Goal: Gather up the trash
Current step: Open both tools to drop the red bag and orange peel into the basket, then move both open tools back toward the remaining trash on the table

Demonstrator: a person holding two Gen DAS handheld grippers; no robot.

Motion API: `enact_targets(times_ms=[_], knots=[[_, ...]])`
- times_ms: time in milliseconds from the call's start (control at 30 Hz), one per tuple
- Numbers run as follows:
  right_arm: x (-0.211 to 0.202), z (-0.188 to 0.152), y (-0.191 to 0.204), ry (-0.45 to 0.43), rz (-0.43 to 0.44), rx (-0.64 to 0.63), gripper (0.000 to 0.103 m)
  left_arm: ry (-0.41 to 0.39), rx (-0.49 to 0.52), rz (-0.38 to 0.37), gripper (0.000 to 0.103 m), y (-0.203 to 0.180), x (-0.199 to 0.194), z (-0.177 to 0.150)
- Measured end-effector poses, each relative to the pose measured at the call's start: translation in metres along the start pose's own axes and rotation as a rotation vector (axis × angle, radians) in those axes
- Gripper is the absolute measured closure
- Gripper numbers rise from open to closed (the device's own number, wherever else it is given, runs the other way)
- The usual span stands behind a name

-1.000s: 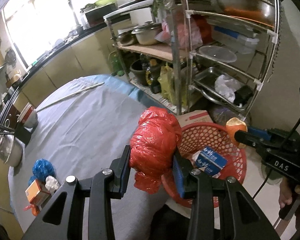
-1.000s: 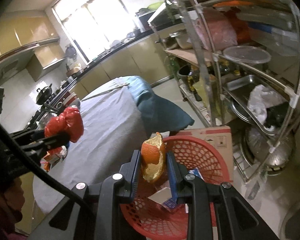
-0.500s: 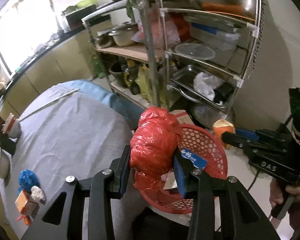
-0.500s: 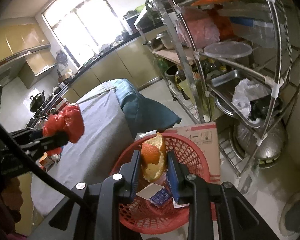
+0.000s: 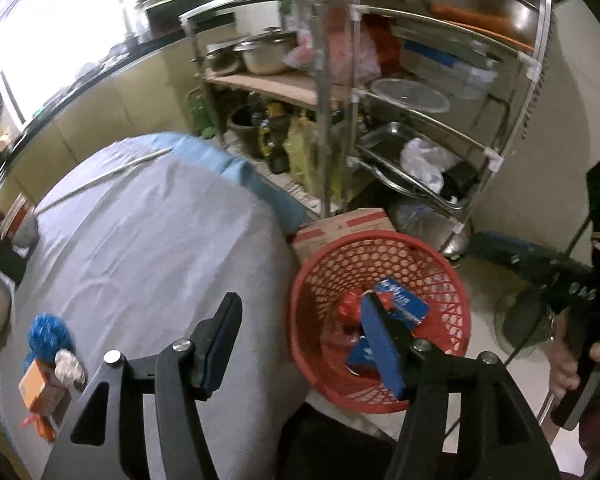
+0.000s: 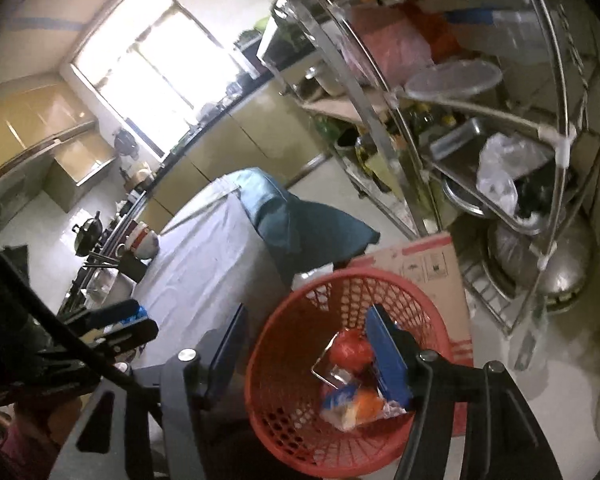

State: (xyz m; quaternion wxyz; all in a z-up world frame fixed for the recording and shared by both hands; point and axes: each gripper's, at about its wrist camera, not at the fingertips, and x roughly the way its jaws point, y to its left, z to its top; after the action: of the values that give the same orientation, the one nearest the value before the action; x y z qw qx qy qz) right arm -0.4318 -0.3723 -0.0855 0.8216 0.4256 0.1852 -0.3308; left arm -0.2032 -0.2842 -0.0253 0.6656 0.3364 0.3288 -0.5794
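a second ago the left gripper (image 5: 300, 344) clamped the red plastic bag and the right gripper (image 6: 304, 352) clamped the orange peel; both sets of fingers have just been opening and now stand released, with nothing between them. the red plastic bag (image 5: 350, 307) has dropped into the red basket (image 5: 320, 276), where it shows as a small crumpled red lump at about 6 o'clock of the frame centre in the left wrist view, just beside the blue carton (image 5: 404, 304). in the right wrist view the same bag (image 6: 350, 349) lies near the middle of the basket (image 6: 284, 320), and the orange peel (image 6: 366, 402) has landed lower in it, toward 5 o'clock, against a blue and white wrapper (image 6: 336, 394).

the basket sits on the floor, touching a cardboard box (image 5: 340, 224) at its 12 o'clock side and close to the edge of the grey-clothed tabletop (image 5: 140, 248). more trash lies on the tabletop at 8 o'clock in the left wrist view: a blue crumpled bag (image 5: 48, 332), a white wad (image 5: 66, 364) and an orange box (image 5: 36, 388). a hand (image 5: 564, 364) grips the right gripper's handle at 4 o'clock.
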Motion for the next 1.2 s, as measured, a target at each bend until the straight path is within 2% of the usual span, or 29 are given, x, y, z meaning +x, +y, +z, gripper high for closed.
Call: enact_targets(times_ms=[167,333,467,600,800,1000,1200], knots=[[0.007,0.000,0.021,0.013,0.022,-0.050,0.037,0.018,-0.092,0.047,0.040,0.035,-0.007,-0.023],[0.029,-0.004,0.049,0.066,0.067,-0.098,0.037,0.021,-0.221,0.138,0.040,0.085,-0.024,-0.062],[0.051,-0.008,0.081,0.117,0.110,-0.148,0.037,0.012,-0.355,0.246,0.040,0.136,-0.046,-0.102],[0.069,-0.014,0.125,0.153,0.168,-0.231,0.037,0.044,-0.506,0.345,0.040,0.190,-0.062,-0.146],[0.102,-0.036,0.189,0.244,0.246,-0.353,0.037,0.047,-0.671,0.506,0.040,0.252,-0.094,-0.204],[0.123,-0.054,0.253,0.291,0.324,-0.469,0.037,0.040,-0.762,0.582,0.040,0.286,-0.113,-0.237],[0.140,-0.069,0.295,0.317,0.346,-0.548,0.037,0.032,-0.814,0.579,0.040,0.309,-0.117,-0.251]])
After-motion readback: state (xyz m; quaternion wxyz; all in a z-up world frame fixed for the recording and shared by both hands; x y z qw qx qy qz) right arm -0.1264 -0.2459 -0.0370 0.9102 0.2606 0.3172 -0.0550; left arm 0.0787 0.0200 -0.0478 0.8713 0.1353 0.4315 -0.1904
